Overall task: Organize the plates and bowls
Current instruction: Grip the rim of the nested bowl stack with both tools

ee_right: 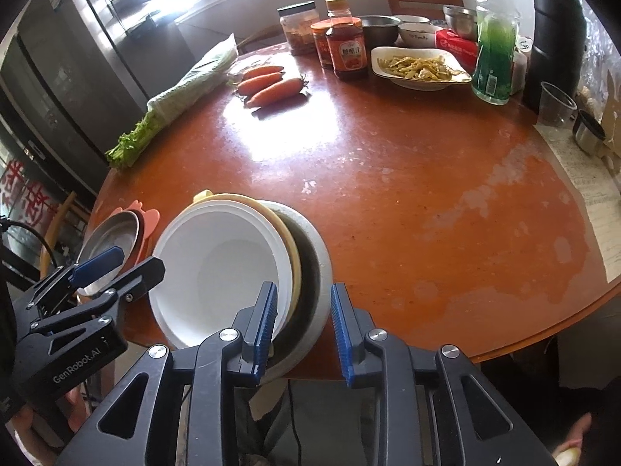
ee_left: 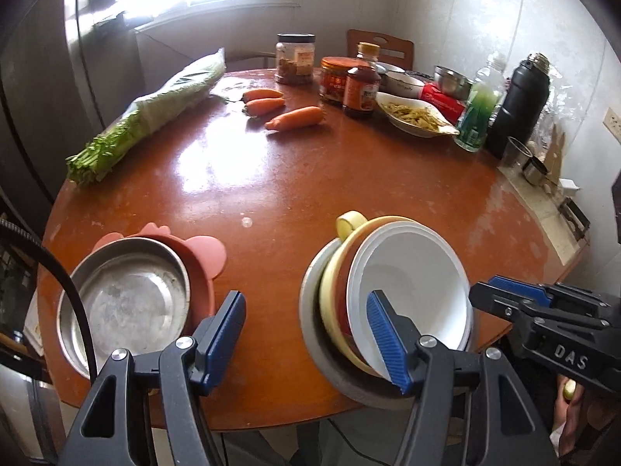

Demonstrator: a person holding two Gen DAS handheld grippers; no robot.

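Mostly hidden yellow bowl (ee_left: 351,240) beneath white bowl (ee_right: 221,268)

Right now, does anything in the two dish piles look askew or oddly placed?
Yes. The nested pile near the table edge leans: the white bowl sits tilted and off-centre in the yellow bowl, inside the gray bowl, which overhangs the table. The steel plate on the pink plate also sits off-centre.

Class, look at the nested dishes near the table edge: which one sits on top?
The white bowl is uppermost, nested inside the yellow handled dish, which rests in the grey bowl.
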